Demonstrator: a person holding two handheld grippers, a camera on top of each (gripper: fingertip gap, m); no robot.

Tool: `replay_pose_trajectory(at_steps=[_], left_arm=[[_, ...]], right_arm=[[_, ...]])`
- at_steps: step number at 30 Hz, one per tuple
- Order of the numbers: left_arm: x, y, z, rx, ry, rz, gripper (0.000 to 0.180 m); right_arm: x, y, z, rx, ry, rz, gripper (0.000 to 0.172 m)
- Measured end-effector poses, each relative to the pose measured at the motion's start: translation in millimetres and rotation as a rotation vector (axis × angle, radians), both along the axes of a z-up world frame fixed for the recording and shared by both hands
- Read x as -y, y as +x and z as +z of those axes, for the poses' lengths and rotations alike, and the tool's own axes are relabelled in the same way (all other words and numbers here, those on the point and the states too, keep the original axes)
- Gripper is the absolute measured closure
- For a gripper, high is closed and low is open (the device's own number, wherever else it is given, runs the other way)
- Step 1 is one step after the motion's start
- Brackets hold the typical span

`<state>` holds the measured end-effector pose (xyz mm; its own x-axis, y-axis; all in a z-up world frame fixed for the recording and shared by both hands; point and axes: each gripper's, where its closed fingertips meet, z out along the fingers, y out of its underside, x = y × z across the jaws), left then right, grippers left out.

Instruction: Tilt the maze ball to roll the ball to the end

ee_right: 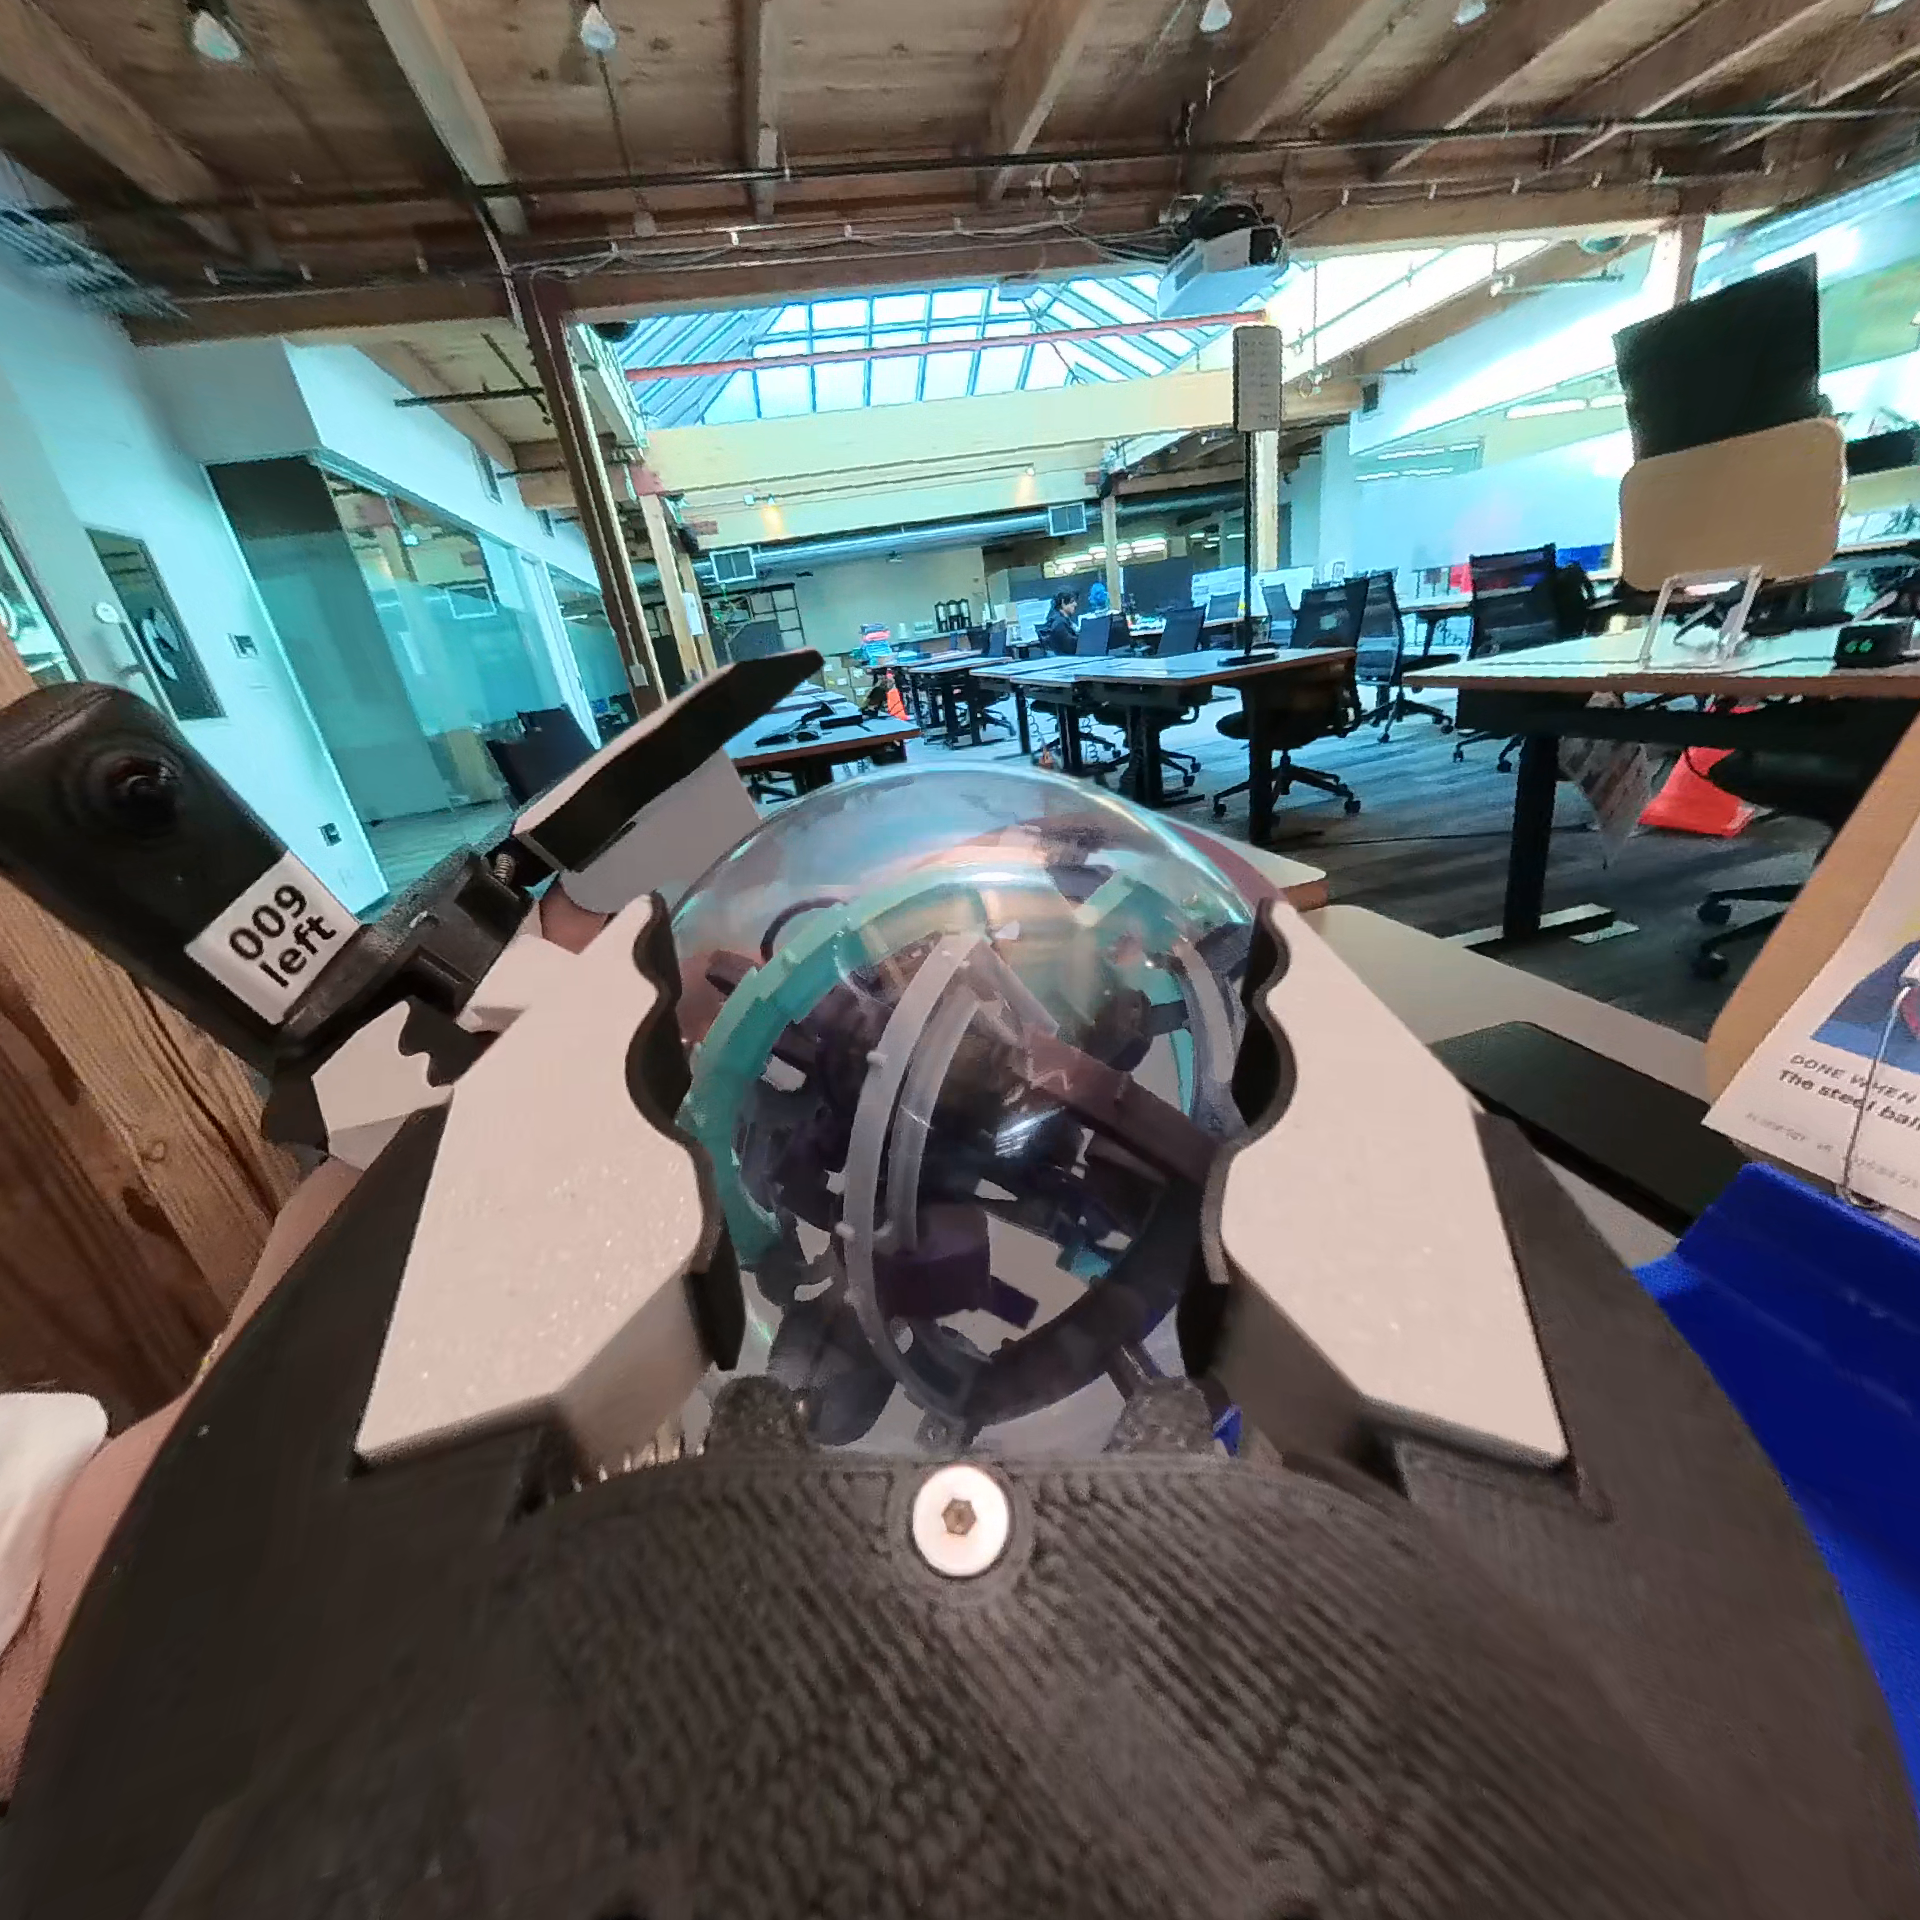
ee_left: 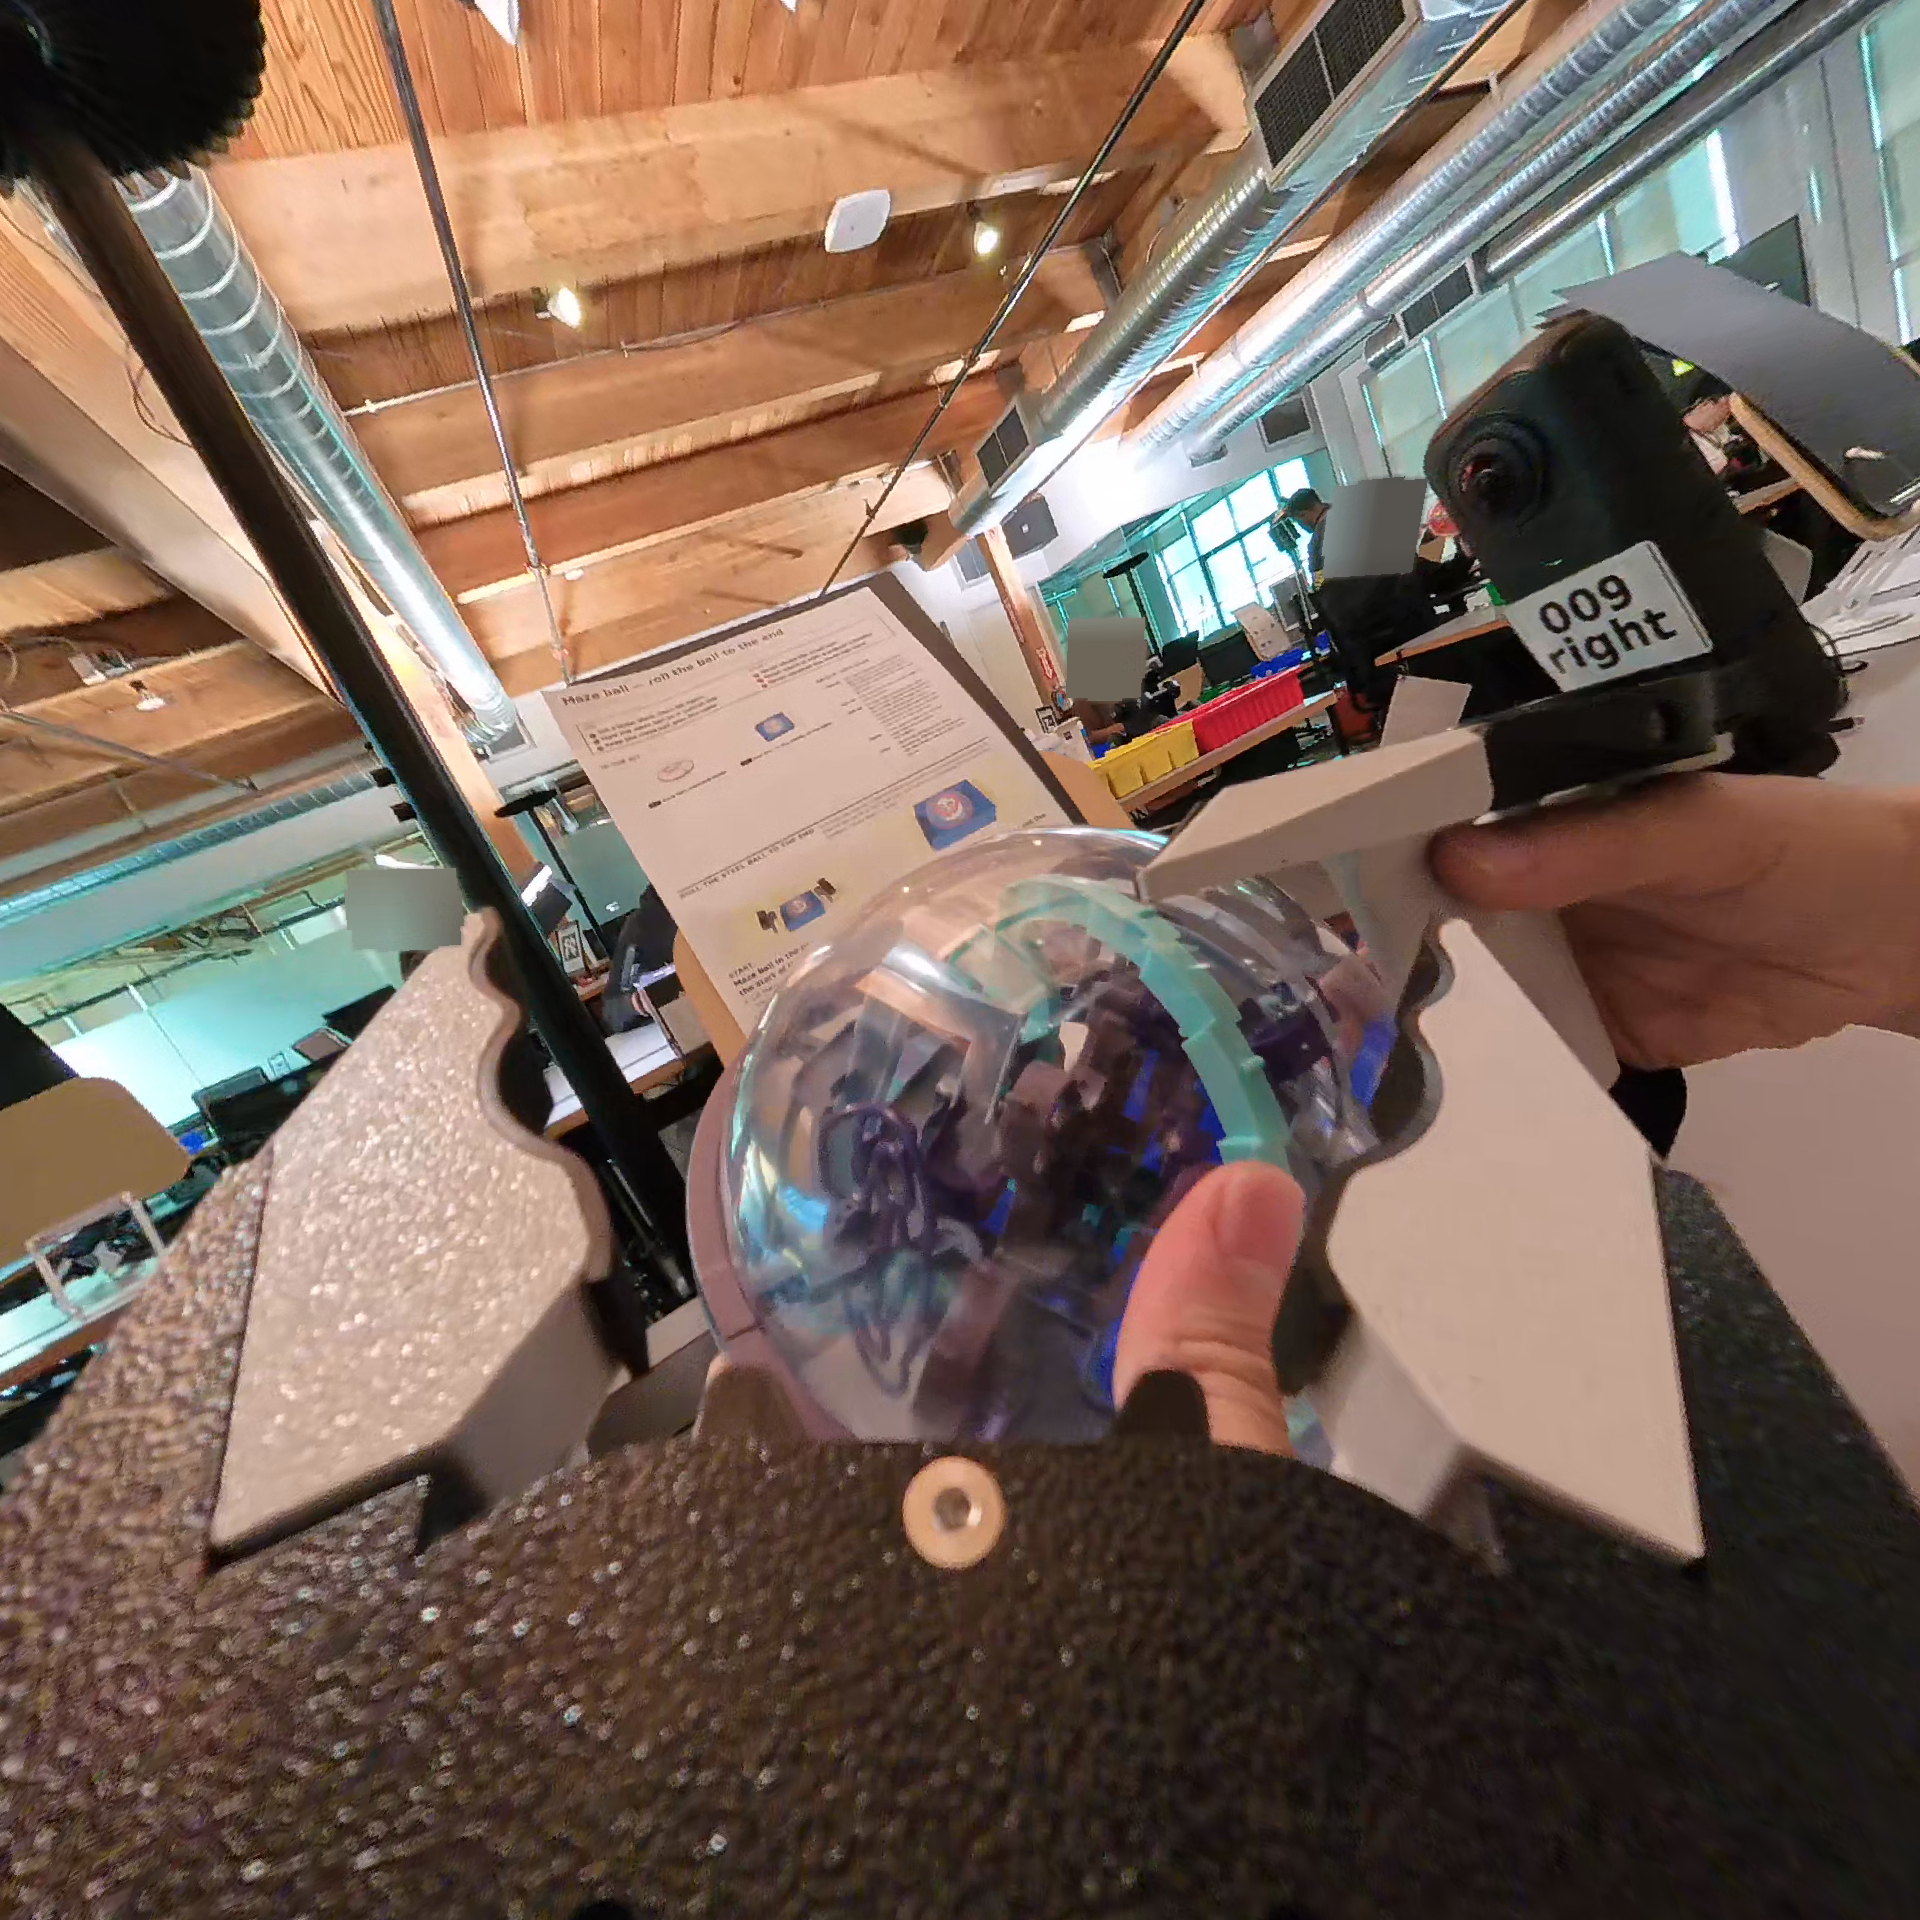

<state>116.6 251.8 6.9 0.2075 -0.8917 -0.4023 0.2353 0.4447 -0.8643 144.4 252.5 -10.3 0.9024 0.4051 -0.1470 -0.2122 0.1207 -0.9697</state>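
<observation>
The maze ball (ee_left: 987, 1091) is a clear sphere with teal, grey and purple tracks inside, held up in the air. In the right wrist view the maze ball (ee_right: 956, 1039) sits between my right gripper's (ee_right: 961, 935) pads, and both pads press on its sides. My left gripper (ee_left: 966, 997) is wide open: the ball lies against its right finger (ee_left: 1507, 1195), and its left finger (ee_left: 416, 1143) stands clear of the ball. A person's thumb (ee_left: 1205, 1299) rests on the ball. One right gripper finger (ee_left: 1330, 821) lies over the ball's top. The left gripper (ee_right: 644, 790) shows at the ball's left.
An instruction sheet (ee_left: 790, 748) on a board stands behind the ball, next to a black pole (ee_left: 312, 623). A blue bin (ee_right: 1818, 1351) and another sheet (ee_right: 1849, 1060) are at the right. A wooden post (ee_right: 83, 1143) is at the left. Office desks and chairs (ee_right: 1143, 675) stand farther off.
</observation>
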Motion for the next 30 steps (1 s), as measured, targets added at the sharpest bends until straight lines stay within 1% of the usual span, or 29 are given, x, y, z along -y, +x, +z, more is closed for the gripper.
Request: replay_pose_trajectory(at_steps=[4, 8, 10, 13, 16, 18, 19, 23, 25, 26, 28, 30], left_arm=[[-1.6, -1.3, -0.7, -0.01, -0.022, -0.006, 0.024], [-2.0, 2.1, -10.9, -0.088, -0.048, -0.02, 0.024], [-3.4, 3.9, -16.1, -0.117, -0.082, -0.044, 0.024], [-4.0, 8.7, -27.7, -0.158, -0.142, -0.119, 0.024], [-2.7, 18.1, -50.3, -0.237, -0.239, -0.234, 0.024], [5.6, 26.0, -69.6, -0.317, -0.294, -0.344, 0.023], [10.9, 30.2, -77.8, -0.344, -0.321, -0.401, 0.024], [34.4, 50.8, -109.5, -0.423, -0.438, -0.588, 0.024], [45.2, 62.3, -130.1, -0.499, -0.496, -0.63, 0.023], [49.1, 67.5, -140.0, -0.537, -0.514, -0.636, 0.023], [55.4, 75.4, -154.0, -0.584, -0.514, -0.634, 0.024], [64.0, 77.5, -160.8, -0.61, -0.485, -0.644, 0.025]], right_arm=[[-1.1, -2.8, -3.3, 0.014, -0.022, -0.001, 0.063], [0.0, -5.5, -13.8, 0.026, -0.086, 0.052, 0.06], [4.1, -4.9, -14.0, -0.016, -0.097, 0.093, 0.059], [9.5, 1.5, -16.9, -0.132, -0.108, 0.121, 0.064], [17.4, 8.5, -39.7, -0.192, -0.16, 0.096, 0.064], [29.2, 10.4, -54.7, -0.212, -0.181, 0.08, 0.06], [36.2, 12.5, -60.0, -0.219, -0.179, 0.061, 0.061], [64.4, 23.3, -86.0, -0.177, -0.182, -0.031, 0.062], [76.3, 28.5, -100.9, -0.176, -0.192, -0.056, 0.061], [82.0, 32.4, -104.7, -0.176, -0.175, -0.072, 0.066], [90.9, 38.8, -110.0, -0.196, -0.152, -0.093, 0.073], [96.8, 40.9, -112.9, -0.198, -0.146, -0.101, 0.075]])
